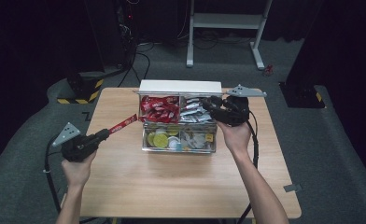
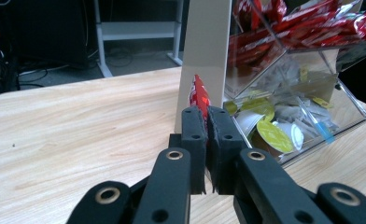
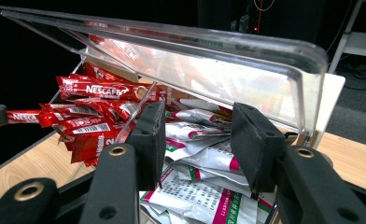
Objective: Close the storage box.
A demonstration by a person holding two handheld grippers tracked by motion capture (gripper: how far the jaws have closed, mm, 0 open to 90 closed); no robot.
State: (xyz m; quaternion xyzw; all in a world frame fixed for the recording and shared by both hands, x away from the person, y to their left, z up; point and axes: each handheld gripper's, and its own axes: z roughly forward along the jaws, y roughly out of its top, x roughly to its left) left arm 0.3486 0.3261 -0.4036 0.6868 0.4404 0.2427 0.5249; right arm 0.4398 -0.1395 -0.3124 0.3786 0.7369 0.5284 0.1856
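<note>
A clear compartment box [image 1: 179, 150] stands at the table's middle back. Red Nescafe sachets [image 1: 158, 108] fill its back left bin and white sachets [image 1: 193, 113] its back right bin. My left gripper [image 1: 107, 133] hovers left of the box, shut on one red sachet [image 1: 123, 124] that points toward the box. In the left gripper view the sachet [image 2: 200, 95] sticks up between the closed jaws of that gripper [image 2: 207, 116]. My right gripper [image 1: 207, 103] sits at the box's back right, under the raised clear lid [image 3: 195, 60]. This gripper [image 3: 197, 135] has its jaws apart over the white sachets [image 3: 195, 186].
The front bins hold yellow-lidded capsules [image 1: 160, 139] and small creamer cups [image 1: 195, 140]. A white panel [image 1: 180, 87] runs along the box's back. Bare wooden table [image 1: 172, 182] lies in front of the box. Beyond the table there is a white stand [image 1: 225, 21].
</note>
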